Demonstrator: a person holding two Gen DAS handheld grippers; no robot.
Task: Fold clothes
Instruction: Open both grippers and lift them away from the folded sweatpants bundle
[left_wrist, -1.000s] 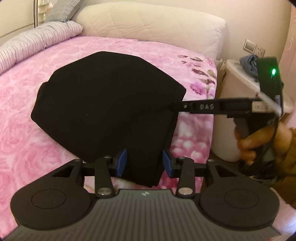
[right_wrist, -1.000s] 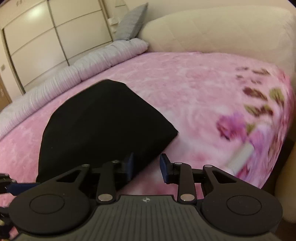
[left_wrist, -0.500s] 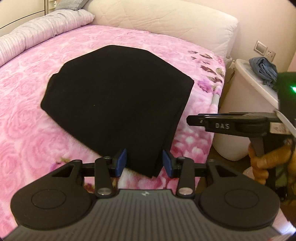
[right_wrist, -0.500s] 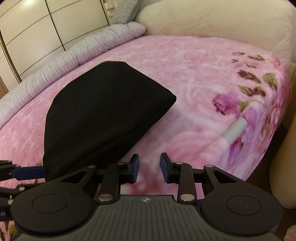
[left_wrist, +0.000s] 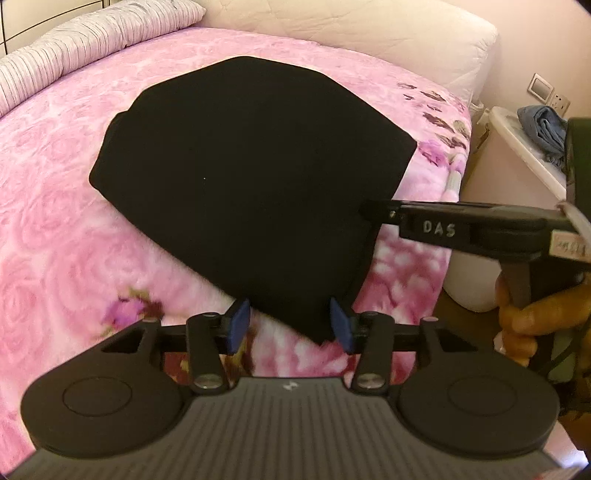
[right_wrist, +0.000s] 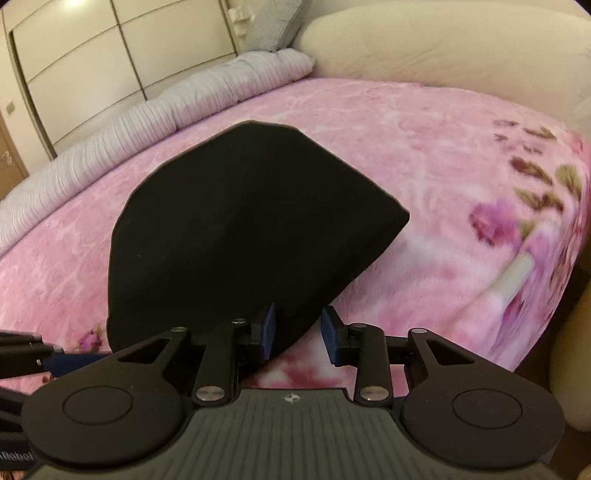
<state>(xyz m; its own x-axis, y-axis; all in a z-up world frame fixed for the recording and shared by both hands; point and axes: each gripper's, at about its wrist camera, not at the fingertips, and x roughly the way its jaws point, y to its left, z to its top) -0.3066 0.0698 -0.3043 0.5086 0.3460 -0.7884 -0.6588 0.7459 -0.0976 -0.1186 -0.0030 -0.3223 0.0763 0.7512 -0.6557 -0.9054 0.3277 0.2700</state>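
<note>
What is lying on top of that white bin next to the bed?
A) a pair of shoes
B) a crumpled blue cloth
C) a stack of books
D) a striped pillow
B: in the left wrist view a crumpled blue cloth lies on the lid of the white bin beside the bed; no shoes, books or pillow are on it.

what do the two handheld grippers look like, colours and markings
Both are matte black with ribbed grey top plates, round side discs and silver pivot screws. The left gripper and right gripper each carry blue finger pads. In the left wrist view, the right one's side reads "DAS" in pale letters, beside a white label.
</note>
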